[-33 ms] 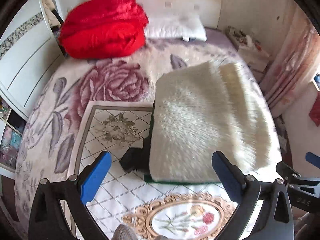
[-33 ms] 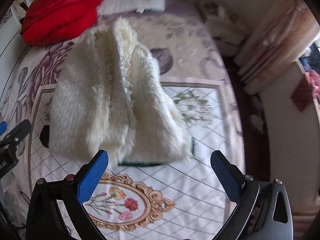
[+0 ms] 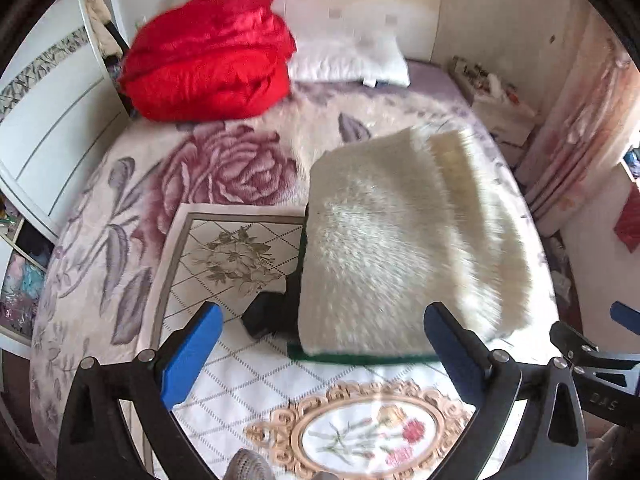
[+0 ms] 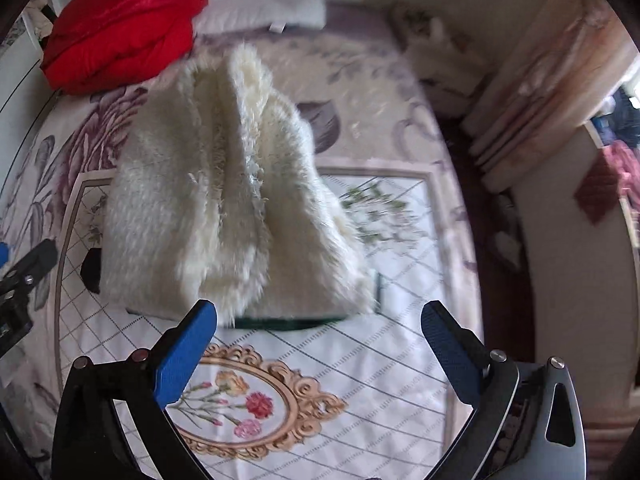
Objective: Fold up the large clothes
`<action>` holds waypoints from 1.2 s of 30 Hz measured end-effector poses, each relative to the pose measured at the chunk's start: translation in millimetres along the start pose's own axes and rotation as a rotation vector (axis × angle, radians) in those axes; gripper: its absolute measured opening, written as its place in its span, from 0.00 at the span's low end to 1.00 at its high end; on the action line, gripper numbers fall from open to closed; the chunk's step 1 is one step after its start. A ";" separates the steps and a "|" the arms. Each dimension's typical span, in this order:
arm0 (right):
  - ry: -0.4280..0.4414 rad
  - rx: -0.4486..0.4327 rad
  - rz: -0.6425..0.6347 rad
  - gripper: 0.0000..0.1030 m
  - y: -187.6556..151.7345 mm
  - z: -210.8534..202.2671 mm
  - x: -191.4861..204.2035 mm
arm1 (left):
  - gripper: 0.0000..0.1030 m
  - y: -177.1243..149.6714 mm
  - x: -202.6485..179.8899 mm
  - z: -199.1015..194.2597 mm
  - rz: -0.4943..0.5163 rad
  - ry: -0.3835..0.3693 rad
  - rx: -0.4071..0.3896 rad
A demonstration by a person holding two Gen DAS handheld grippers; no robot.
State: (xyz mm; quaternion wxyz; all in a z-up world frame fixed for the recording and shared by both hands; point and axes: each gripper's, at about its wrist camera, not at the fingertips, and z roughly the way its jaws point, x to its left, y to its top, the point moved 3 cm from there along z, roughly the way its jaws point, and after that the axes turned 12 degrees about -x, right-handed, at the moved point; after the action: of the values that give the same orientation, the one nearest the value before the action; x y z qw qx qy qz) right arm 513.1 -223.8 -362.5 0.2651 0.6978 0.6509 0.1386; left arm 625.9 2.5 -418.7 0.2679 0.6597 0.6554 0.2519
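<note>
Cream shaggy garment (image 4: 224, 200) lies folded on the bed, dark green edge showing; both tools (image 3: 320, 360) (image 4: 318, 354) gape empty.

A bed (image 3: 224, 184) with a rose-patterned cover filled the room. At its head stood a white headboard (image 3: 360, 4), with a white pillow (image 3: 348, 60) and a red quilt (image 3: 208, 56) before it. White wardrobe doors (image 3: 48, 128) flanked one side, floral curtains (image 3: 580, 128) the other. Daylight was bright.
</note>
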 end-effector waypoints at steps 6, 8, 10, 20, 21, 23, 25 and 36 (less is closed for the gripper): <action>-0.079 -0.115 0.008 1.00 -9.0 -133.4 -13.6 | 1.00 2.3 -1.0 -117.8 -0.010 -0.033 -0.084; -0.088 -0.150 0.014 1.00 -15.6 -180.2 -20.8 | 1.00 1.2 -2.0 -156.1 -0.015 -0.045 -0.110; -0.093 -0.184 0.026 1.00 -19.6 -223.1 -26.6 | 1.00 -0.8 -3.6 -192.8 -0.014 -0.044 -0.136; -0.061 -0.347 0.046 1.00 -58.9 -428.8 -44.8 | 1.00 -16.0 2.4 -344.4 -0.003 -0.036 -0.245; -0.054 -0.356 0.053 1.00 -62.7 -444.2 -47.4 | 1.00 -18.0 4.3 -357.0 -0.008 -0.028 -0.246; -0.037 -0.364 0.060 1.00 -70.0 -470.4 -51.7 | 1.00 -20.6 7.2 -379.9 -0.017 -0.019 -0.240; -0.022 -0.358 0.061 1.00 -76.3 -494.6 -55.2 | 1.00 -22.2 9.9 -398.8 -0.030 -0.006 -0.233; 0.015 -0.395 0.031 1.00 -96.8 -605.9 -64.0 | 1.00 -27.3 8.6 -468.8 -0.025 0.031 -0.215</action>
State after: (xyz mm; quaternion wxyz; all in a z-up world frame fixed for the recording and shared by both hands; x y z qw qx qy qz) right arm 98.7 -170.6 91.4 0.3897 0.6412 0.6021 0.2731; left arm 285.6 22.0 -95.5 0.3299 0.6150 0.6369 0.3276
